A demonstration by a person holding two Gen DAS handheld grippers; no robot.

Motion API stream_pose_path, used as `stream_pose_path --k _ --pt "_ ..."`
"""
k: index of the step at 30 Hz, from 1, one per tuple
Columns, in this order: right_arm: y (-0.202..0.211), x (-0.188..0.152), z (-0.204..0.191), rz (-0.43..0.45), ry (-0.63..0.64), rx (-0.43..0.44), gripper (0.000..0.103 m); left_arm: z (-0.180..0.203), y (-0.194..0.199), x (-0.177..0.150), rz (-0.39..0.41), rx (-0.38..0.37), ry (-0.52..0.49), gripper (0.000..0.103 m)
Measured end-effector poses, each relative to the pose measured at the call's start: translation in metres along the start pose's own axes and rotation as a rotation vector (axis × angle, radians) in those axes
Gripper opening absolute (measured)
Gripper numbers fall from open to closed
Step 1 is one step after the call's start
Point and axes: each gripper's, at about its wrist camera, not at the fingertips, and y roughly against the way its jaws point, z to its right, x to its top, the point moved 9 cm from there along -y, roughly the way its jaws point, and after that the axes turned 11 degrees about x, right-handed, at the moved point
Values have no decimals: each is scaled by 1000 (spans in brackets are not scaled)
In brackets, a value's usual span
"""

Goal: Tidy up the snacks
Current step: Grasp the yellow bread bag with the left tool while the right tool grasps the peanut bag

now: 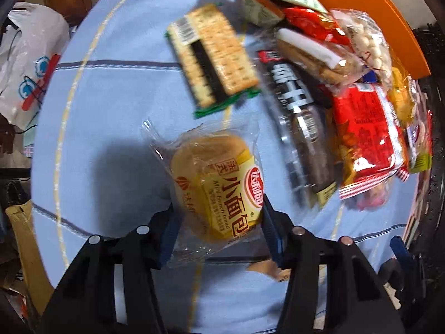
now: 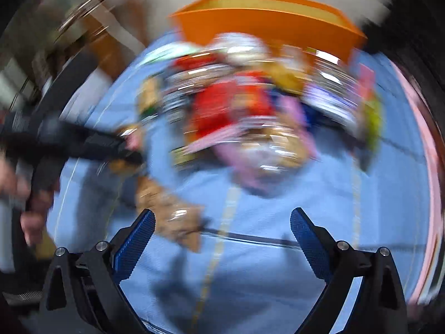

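Left claw (image 1: pixel 219 222) pinching bread packet (image 1: pixel 215 186) between pads | right claw (image 2: pixel 222 236) spread, holding nothing

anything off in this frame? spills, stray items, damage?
No spill or damage visible. The snacks lie heaped on the cloth in front of the orange bin, not in it. The cracker pack lies apart and askew. The left gripper is shut on the bread pack. The right view is too blurred to judge.
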Motion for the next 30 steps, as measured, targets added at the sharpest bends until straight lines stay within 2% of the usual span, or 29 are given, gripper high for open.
stream_pose_path --k 4,6,8,10,11,12,13,14,20,23,28,30 --pt "-26 4 -47 -21 337 -76 98 -10 3 -9 -3 1 -13 52" --pt "-41 4 -58 -51 439 -82 98 -20 5 -13 -3 4 -14 52" --pt "-64 -5 -59 -142 499 -85 98 -31 4 -19 -8 -1 0 52" --pt "-78 -12 -52 -206 490 -82 90 -39 0 -23 -16 -6 11 52" --pt "-78 -11 -52 -203 452 -32 81 -44 -2 -26 -21 -11 20 52" --pt "-77 -10 -51 -209 420 -6 70 -47 -2 -29 -19 -13 22 52" --pt "-75 -7 -49 -213 388 18 44 -50 0 -29 -14 -12 17 52" --pt "-71 -4 -48 -218 353 55 40 -50 0 -27 -7 -8 12 52" --pt "-36 13 -37 -142 252 108 37 -24 8 -18 61 11 -20 52" --pt "-7 22 -33 -83 206 154 37 -13 28 -12 101 -18 -36 52" --pt "36 32 -21 14 166 161 37 -11 70 5 206 -28 -70 52" --pt "42 45 -12 37 148 150 37 4 74 7 238 -27 -88 52"
